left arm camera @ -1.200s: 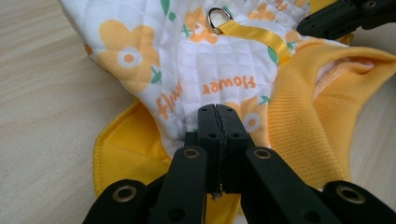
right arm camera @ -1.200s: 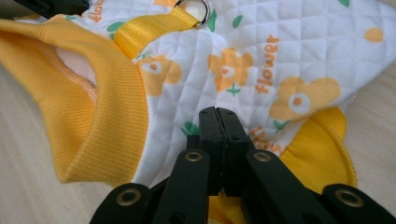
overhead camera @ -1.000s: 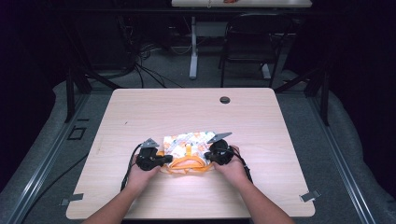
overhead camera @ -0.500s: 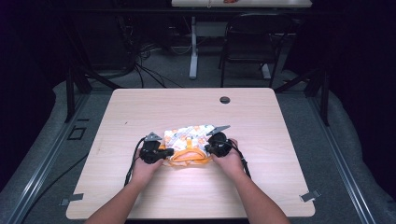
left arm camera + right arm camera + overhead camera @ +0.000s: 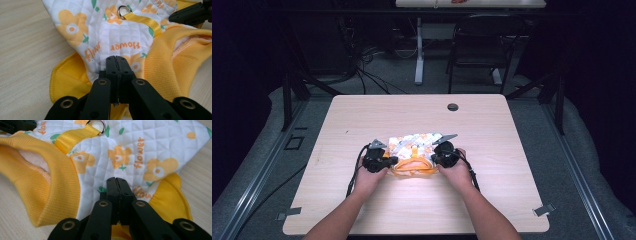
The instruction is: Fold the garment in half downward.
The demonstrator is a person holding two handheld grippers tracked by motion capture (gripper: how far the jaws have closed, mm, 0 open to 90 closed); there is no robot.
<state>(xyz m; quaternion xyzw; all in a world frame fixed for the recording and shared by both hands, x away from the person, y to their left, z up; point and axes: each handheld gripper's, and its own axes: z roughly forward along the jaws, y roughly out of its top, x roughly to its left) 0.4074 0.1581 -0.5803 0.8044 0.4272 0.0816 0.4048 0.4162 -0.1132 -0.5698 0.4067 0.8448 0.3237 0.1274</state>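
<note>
Dark room all around, and a pale wooden bench (image 5: pixel 362 210) sits in the middle with a little quilted flower vest (image 5: pixel 414 145) lying on its near half, orange trim (image 5: pixel 414 167) toward the person. Left claw (image 5: pixel 116 62) is pinched shut on the vest's near left edge, and right claw (image 5: pixel 117 183) is pinched shut on its near right edge. I think the folding step is on, so next both hands should lift together and lay that near edge over the back part.
</note>
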